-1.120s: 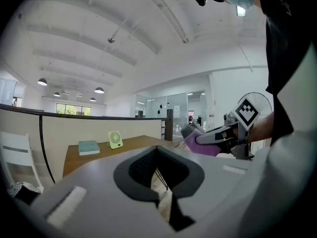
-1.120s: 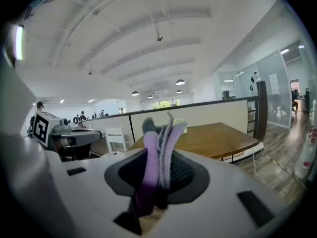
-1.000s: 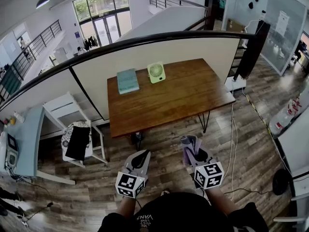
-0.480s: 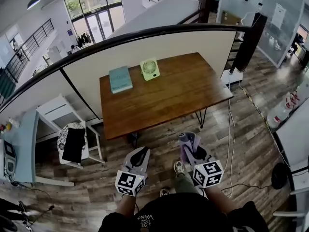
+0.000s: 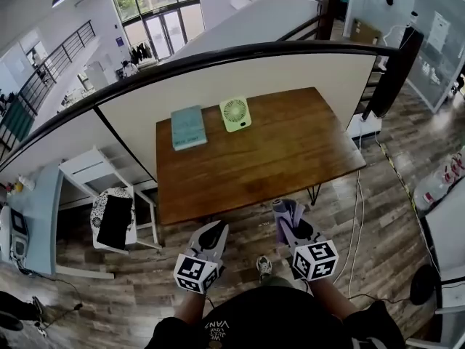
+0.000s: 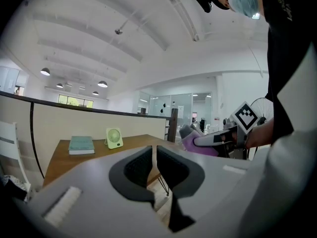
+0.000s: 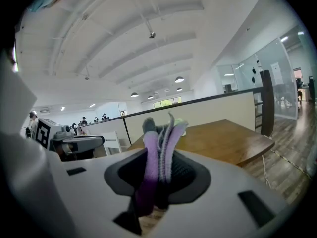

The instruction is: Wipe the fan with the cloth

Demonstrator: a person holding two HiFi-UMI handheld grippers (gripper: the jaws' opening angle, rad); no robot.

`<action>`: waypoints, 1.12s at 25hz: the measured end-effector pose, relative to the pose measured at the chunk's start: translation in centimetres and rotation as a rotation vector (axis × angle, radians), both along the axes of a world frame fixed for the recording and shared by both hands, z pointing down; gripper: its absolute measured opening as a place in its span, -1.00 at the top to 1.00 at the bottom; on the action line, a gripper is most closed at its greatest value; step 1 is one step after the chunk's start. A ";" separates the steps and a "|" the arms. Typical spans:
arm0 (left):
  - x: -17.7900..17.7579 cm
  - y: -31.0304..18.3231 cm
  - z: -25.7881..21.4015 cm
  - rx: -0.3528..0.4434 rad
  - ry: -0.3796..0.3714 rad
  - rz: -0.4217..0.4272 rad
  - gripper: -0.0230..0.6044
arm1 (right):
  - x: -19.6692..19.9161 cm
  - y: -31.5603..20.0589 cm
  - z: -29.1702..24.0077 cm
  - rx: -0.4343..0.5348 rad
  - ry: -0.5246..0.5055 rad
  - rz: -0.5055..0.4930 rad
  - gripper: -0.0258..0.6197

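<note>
Purple soft cloth (image 7: 147, 155) is what my right gripper (image 7: 161, 171) holds: its two jaws are closed on the folds, and the ends of the cloth stand up above them. My left gripper (image 6: 153, 158) is beside it, at about the same height and apart from it. Its dark jaws are almost together, with only a thin slit, and nothing is between them. Both grippers are in front of my body, over the brown wooden plank floor (image 5: 243, 249), short of the table. Ahead of them stands the brown rectangular wooden table (image 5: 276, 151) on thin black legs. The pale green small square fan (image 5: 235, 113) stands upright near the far edge of this table, well apart from the cloth. Just to the left of the fan lies a teal flat book (image 5: 188, 126), near it but not touching. Behind the table runs a white partition wall (image 5: 290, 75) with a black rail on top. To the left of the table is a white chair (image 5: 83, 167).
</note>
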State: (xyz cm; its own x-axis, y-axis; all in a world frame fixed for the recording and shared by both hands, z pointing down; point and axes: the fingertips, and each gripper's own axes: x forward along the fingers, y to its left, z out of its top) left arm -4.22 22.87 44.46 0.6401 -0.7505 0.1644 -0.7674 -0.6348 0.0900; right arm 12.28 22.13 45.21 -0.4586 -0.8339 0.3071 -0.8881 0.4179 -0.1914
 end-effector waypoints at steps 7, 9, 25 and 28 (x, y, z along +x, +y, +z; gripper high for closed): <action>0.8 -5.2 0.8 -0.024 -0.025 -0.062 0.89 | 0.3 -6.2 0.5 -0.014 0.002 -0.077 0.56; 1.1 -6.3 1.2 -0.025 -0.027 -0.073 0.89 | 0.5 -7.8 0.7 -0.016 0.004 -0.098 0.56; -1.2 -14.0 2.2 -0.083 0.041 -0.233 0.89 | -1.5 -16.8 1.9 -0.039 0.015 -0.205 0.56; -2.4 -15.7 2.7 -0.106 0.035 -0.231 0.89 | -2.7 -18.2 1.9 -0.047 0.018 -0.197 0.56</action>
